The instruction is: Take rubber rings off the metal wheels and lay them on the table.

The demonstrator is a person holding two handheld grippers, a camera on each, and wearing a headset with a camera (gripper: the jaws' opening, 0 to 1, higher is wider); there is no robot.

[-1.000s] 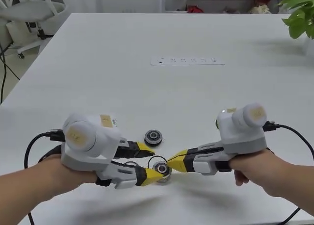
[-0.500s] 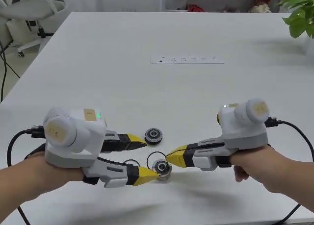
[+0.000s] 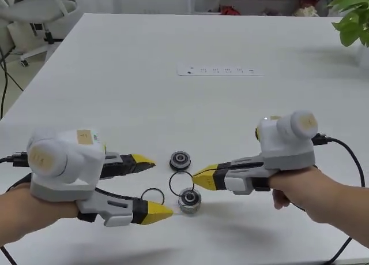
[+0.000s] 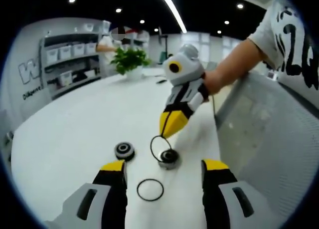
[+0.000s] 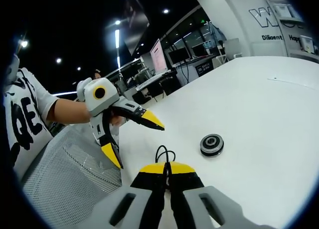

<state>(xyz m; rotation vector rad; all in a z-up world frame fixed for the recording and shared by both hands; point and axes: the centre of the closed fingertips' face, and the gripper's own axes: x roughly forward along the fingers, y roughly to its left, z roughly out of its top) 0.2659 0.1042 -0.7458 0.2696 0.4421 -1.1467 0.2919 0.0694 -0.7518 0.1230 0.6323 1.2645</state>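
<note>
Jaws of the left gripper [image 3: 149, 186] stand spread wide and grip nothing. Flat on the table [image 3: 173, 109], in the gap between them and clear of both tips, lies 1 loose rubber ring [image 3: 153, 196]; the left gripper view shows the same ring [image 4: 150, 189] just ahead of its 2 yellow tips.

Just past those tips sits the near metal wheel [image 3: 189, 200], resting on the table. The right gripper [image 3: 197, 178] reaches in from the opposite side with its jaws pressed together, pinching a second rubber ring [image 3: 181, 183] at the very tip. This ring stands up as an open loop whose lower edge meets the top of the near wheel; whether it is hooked on the wheel cannot be told. In the right gripper view the pinched ring [image 5: 164, 153] rises right above the closed yellow tips.

Beyond the right gripper's tip, apart from it, sits a far metal wheel [image 3: 180, 160] with a dark outer band.

Count: 2 wheels, 2 rings off them, 2 grippers.

Farther out on the table lies a flat socket panel [image 3: 220, 72].
</note>
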